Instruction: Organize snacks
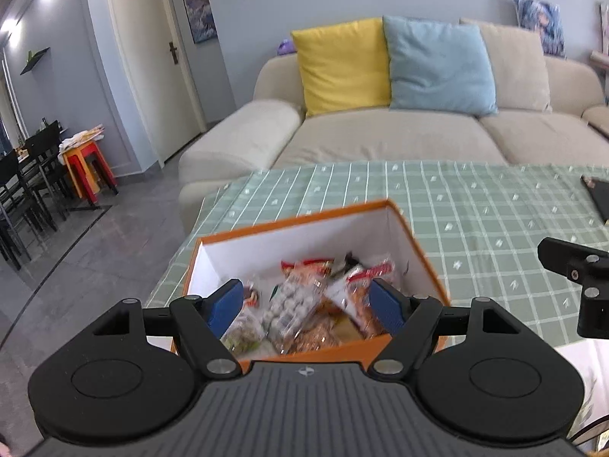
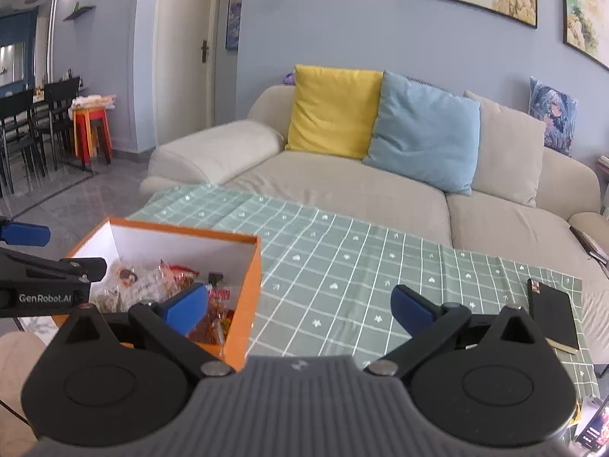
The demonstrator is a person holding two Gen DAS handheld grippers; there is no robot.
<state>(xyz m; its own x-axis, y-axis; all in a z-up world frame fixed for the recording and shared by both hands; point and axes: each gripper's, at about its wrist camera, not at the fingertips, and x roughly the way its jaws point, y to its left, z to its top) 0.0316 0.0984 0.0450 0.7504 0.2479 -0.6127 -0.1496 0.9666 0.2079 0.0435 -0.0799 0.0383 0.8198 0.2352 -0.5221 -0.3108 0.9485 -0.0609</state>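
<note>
Two grippers hung over a bench [image 2: 342,259] covered with a green checked cloth. An orange box [image 1: 422,251] with white inner walls sat near the bench's left end, and a heap of snack packets [image 1: 304,304] lay inside it, their wrappers blurred.

Seen from its own camera, the left gripper [image 1: 306,306] hovered above the box's near edge with its blue fingers [image 1: 386,306] spread apart over the packets, holding nothing.

Beside the box, to its right, the right gripper [image 2: 300,306] hung with its fingers [image 2: 413,306] as wide apart as they go and only bare cloth between them; its left finger showed in front of the box's right wall.

At the bench's far right edge lay a black notebook [image 2: 553,314]. Behind the bench stood a beige sofa [image 2: 342,190] with a yellow cushion [image 2: 333,110] and a blue cushion [image 2: 426,137].
</note>
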